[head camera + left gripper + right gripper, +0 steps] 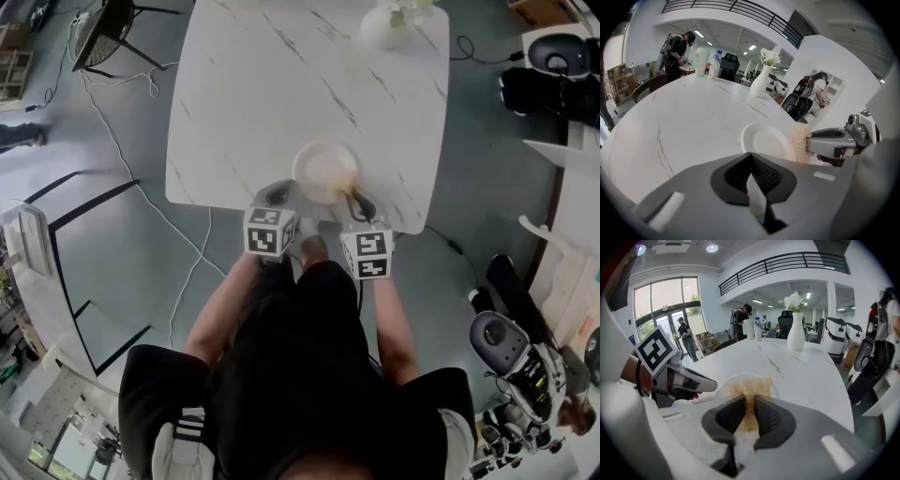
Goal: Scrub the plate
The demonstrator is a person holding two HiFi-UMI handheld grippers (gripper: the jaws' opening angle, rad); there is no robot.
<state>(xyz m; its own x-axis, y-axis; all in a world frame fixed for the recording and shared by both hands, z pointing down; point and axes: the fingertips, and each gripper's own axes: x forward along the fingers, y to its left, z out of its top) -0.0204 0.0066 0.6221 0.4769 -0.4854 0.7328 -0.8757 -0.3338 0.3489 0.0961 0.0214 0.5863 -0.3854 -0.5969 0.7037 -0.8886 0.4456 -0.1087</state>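
A round white plate [325, 172] sits near the front edge of the white marble table [281, 84]. My left gripper [277, 193] is at the plate's near-left rim. In the left gripper view its jaws [751, 158] are shut with a thin white sliver of the plate [766, 139] rim between the pads. My right gripper [357, 200] comes in from the near right, shut on a tan fibrous scrub pad [800, 140]. In the right gripper view the pad [751, 392] lies on the plate [723, 386] just ahead of the gripper [750, 404].
A white vase of flowers [384, 23] stands at the table's far right. A cup and bottles [708, 62] stand at the far end. People [740, 322] are in the background. A chair [108, 33] and cables [141, 183] are on the floor to the left.
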